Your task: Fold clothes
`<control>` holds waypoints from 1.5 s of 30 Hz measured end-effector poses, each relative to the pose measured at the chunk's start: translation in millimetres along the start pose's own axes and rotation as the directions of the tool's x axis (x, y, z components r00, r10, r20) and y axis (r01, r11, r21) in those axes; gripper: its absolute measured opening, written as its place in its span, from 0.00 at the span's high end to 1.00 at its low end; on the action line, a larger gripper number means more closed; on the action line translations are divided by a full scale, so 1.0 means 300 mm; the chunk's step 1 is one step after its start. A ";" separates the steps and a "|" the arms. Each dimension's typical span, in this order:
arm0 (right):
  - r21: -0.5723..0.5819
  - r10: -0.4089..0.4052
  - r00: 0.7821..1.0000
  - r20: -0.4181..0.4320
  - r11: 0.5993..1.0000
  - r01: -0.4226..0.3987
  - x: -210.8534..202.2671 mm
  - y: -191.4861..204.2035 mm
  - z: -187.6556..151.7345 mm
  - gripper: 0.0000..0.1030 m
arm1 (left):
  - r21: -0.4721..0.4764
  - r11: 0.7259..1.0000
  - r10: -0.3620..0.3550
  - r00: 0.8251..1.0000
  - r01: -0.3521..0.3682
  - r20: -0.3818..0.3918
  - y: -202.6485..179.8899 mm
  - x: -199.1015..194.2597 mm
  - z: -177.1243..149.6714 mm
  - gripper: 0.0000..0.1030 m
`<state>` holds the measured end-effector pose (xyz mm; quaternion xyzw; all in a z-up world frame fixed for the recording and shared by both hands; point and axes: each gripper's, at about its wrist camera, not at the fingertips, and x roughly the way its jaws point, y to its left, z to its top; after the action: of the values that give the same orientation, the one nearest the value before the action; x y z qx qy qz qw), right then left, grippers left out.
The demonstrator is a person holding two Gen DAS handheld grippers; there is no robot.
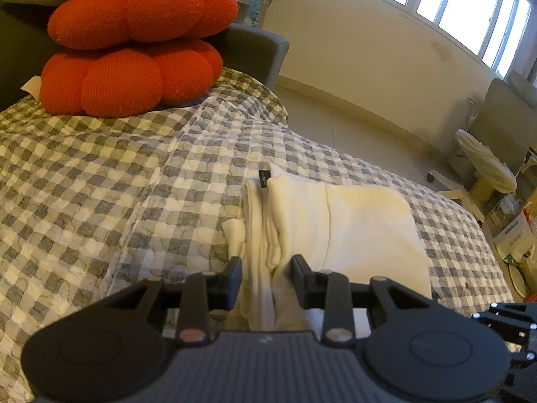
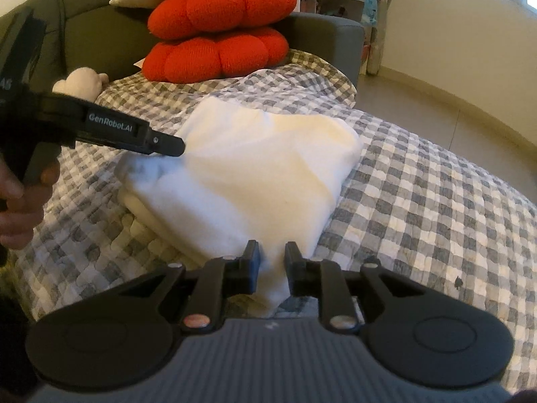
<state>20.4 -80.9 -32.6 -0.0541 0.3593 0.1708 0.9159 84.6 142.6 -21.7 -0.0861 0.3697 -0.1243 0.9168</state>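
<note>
A folded cream-white garment [image 1: 352,221] lies on the checked bedspread [image 1: 100,184], with a small black label [image 1: 263,178] at its far edge. My left gripper [image 1: 266,267] is shut on the bunched layers of the garment's left side, which fill the gap between its fingers. The right wrist view shows that left gripper [image 2: 167,144] from the side, its tip at the garment's [image 2: 255,174] far-left edge. My right gripper [image 2: 272,258] has the near corner of the garment between its narrow-set fingers, and the cloth fills the gap. Part of the right gripper [image 1: 510,322] shows at the lower right of the left wrist view.
Two red knitted cushions [image 2: 218,33] are stacked against the grey headboard [image 2: 322,37], with a pale plush toy [image 2: 84,80] to their left. A hand [image 2: 20,201] holds the left gripper's handle. Beyond the bed's right edge stand a chair [image 1: 486,168] and boxes [image 1: 513,235] on the floor.
</note>
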 end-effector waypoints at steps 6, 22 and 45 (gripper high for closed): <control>0.124 0.036 0.996 0.081 0.991 -0.046 -0.037 -0.080 0.013 0.81 | 0.002 1.000 0.000 1.000 0.000 -0.005 0.000 0.001 0.000 0.68; 0.290 0.075 0.990 0.116 0.951 -0.106 0.080 -0.174 0.101 0.90 | 0.016 1.000 0.007 1.000 -0.007 -0.010 -0.010 0.003 -0.006 0.67; 0.366 -0.006 0.991 0.137 0.930 -0.045 0.190 -0.249 0.181 0.89 | 0.011 1.000 -0.021 1.000 0.021 -0.011 0.011 0.012 -0.009 0.66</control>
<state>120.4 -123.1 -32.9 0.1338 0.3225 0.1126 0.9303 85.8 144.6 -26.7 -0.0842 0.3729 -0.1363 0.9139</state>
